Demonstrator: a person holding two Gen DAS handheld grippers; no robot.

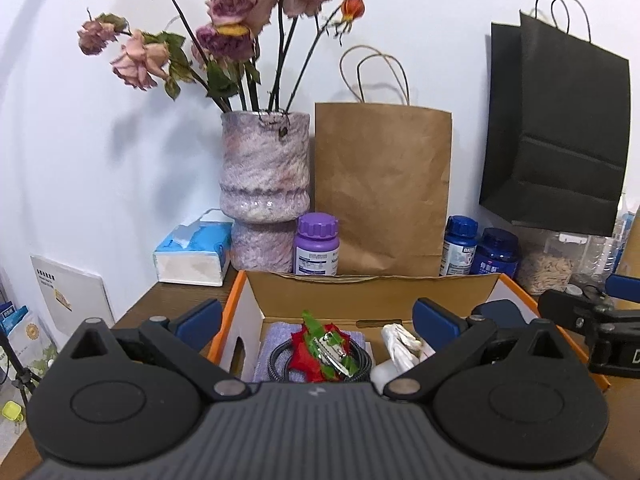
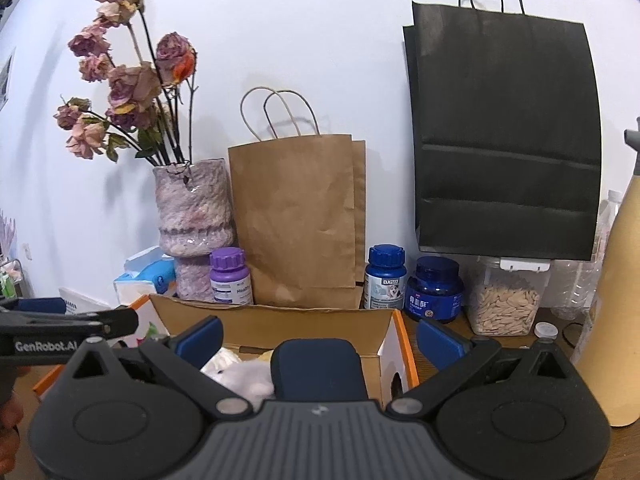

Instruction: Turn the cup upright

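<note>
The left gripper (image 1: pixel 318 316) is spread wide, its blue pads (image 1: pixel 200 318) well apart and touching nothing. It tilts slightly downward over the near edge of an open cardboard box (image 1: pixel 340 292) on a wooden table (image 1: pixel 160 300). Between the pads, at six o'clock in the left wrist view, lie a coiled black cable (image 1: pixel 280 360) and a red and green hair clip (image 1: pixel 328 348). A white crumpled thing (image 1: pixel 400 344) sits at five o'clock.

The right gripper (image 2: pixel 320 340) is also spread wide and holds nothing. It points a little below level at the right end of the same box. The cup (image 2: pixel 318 368), dark blue, stands inside the box between its pads, at six o'clock in the right wrist view, and neither pad touches it. Its rounded top faces the camera and its mouth is hidden, so I cannot tell which way up it sits. A white fluffy thing (image 2: pixel 244 376) lies beside it at nine o'clock.

The two grippers sit side by side, the left one entering the right wrist view at nine o'clock, with part of a hand (image 2: pixel 10 420) at eight o'clock.

Behind the box, along the wall, a vase of dried roses (image 1: pixel 264 176) stands at eleven o'clock in the left wrist view. A brown paper bag (image 1: pixel 380 188) is at one o'clock and a black bag (image 1: pixel 560 120) at two.
</note>
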